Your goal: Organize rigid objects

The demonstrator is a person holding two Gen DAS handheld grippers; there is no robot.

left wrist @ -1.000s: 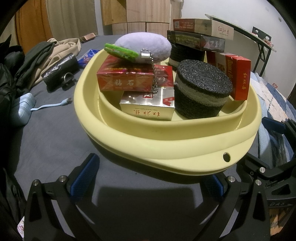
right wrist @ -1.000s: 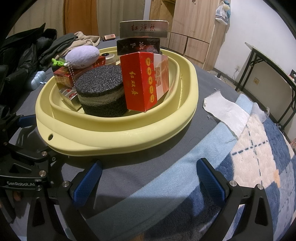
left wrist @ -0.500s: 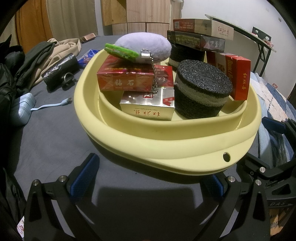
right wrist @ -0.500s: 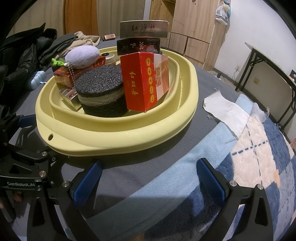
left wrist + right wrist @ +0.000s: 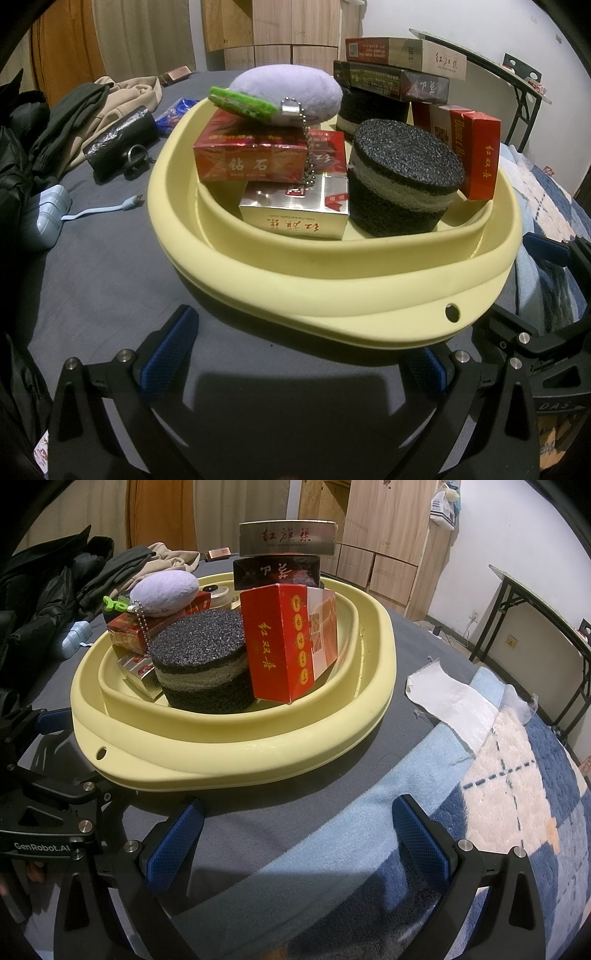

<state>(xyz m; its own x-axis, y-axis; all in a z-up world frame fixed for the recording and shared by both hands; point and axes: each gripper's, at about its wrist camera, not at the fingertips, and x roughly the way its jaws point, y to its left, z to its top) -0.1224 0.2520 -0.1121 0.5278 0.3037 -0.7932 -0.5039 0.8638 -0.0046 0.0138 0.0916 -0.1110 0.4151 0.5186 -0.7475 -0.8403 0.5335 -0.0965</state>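
Note:
A pale yellow basin (image 5: pixel 332 295) (image 5: pixel 258 753) sits on a dark grey bed cover. It holds a black round sponge (image 5: pixel 404 184) (image 5: pixel 203 664), a red upright box (image 5: pixel 284 646) (image 5: pixel 480 155), a red flat box (image 5: pixel 255 155) on a silver box (image 5: pixel 295 214), a lilac plush keychain (image 5: pixel 288 92) (image 5: pixel 164 592), and two stacked boxes (image 5: pixel 399 70) (image 5: pixel 284 554) at the back. My left gripper (image 5: pixel 295 358) is open and empty just before the basin's near rim. My right gripper (image 5: pixel 295 834) is open and empty beside the basin.
Clothes (image 5: pixel 74 122), a black pouch with keys (image 5: pixel 118 140), and a pale blue charger with cable (image 5: pixel 48 218) lie left of the basin. A white cloth (image 5: pixel 447 698) and a blue checked blanket (image 5: pixel 517 794) lie to the right. A folding table (image 5: pixel 535 602) stands at the wall.

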